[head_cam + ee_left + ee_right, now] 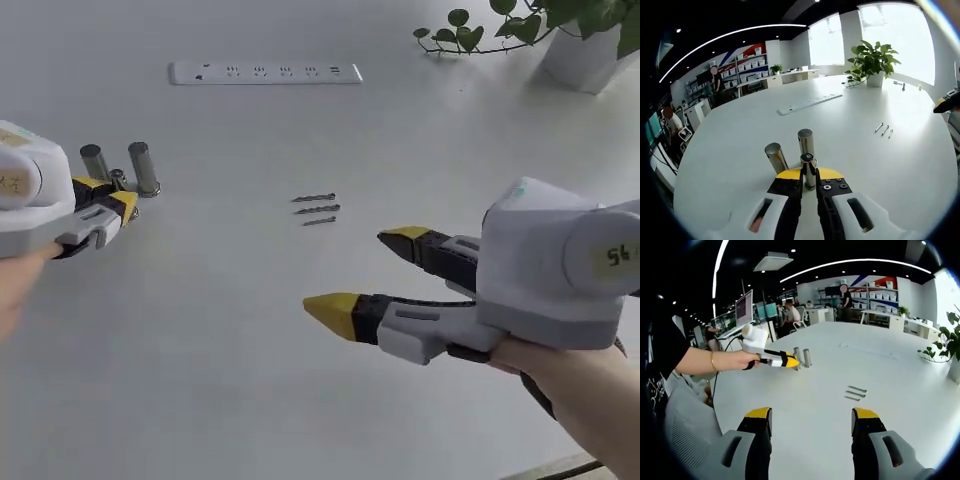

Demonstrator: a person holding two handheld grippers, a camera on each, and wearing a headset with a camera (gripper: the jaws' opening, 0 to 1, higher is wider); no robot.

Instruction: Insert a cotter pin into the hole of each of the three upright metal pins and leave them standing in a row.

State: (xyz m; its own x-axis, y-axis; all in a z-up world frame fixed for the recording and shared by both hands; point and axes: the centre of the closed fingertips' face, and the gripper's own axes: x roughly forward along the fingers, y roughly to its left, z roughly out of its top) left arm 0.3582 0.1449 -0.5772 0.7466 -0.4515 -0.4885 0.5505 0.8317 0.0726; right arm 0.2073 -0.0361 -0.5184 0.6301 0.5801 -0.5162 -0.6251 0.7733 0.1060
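White desk (pixel 200 380): three metal pins (pixel 143 168) near its left edge, three cotter pins (pixel 317 209) mid-desk. The left gripper (pixel 809 176) clamps one metal pin (pixel 808 167); the right gripper (pixel 348 271) has its jaws apart.

Soft, bright daylight is spreading evenly over the white table (pixel 250 400), and the cotter pins (pixel 317 209) are casting only faint, short shadows. In the left gripper view the windows (pixel 895 45) are burning out to pure white, and the metal pins (pixel 805 140) are showing small highlights on their tops. Both gripper views are bending the ceiling light strip (pixel 860 261) and the table edges strongly, while the far room is looking dim.
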